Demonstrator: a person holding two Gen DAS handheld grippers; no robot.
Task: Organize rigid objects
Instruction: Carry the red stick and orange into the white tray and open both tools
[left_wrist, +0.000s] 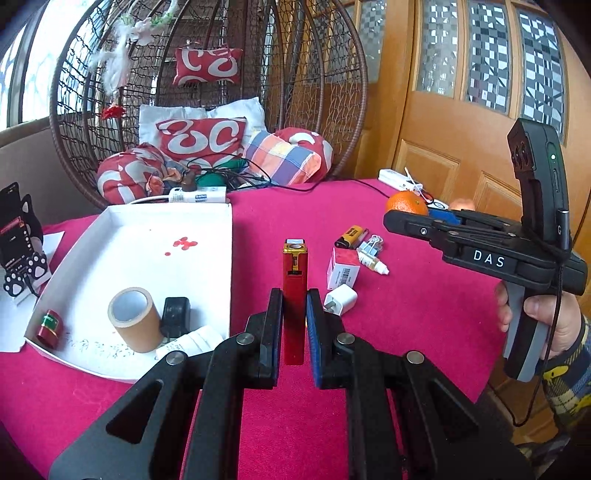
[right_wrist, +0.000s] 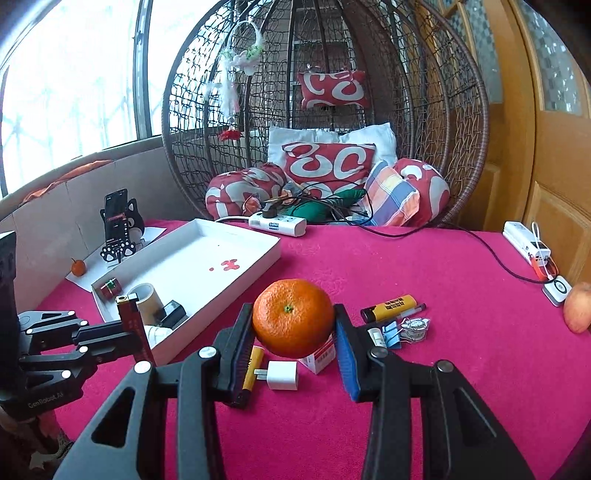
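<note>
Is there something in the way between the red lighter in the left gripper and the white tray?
Nothing visible blocks it. The left gripper holds the red lighter just right of the white tray; only the tray's low wall lies between. Its far half is bare, past the tape roll.

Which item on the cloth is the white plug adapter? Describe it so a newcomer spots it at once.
Start at the big white tray on the pink tablecloth, then move right of its near corner to the small clutter of loose items. The white plug adapter is the nearest of them, a plain rounded white cube lying on its side. Unlike the printed pink-and-white box next to it, it has metal prongs and no label.
</note>
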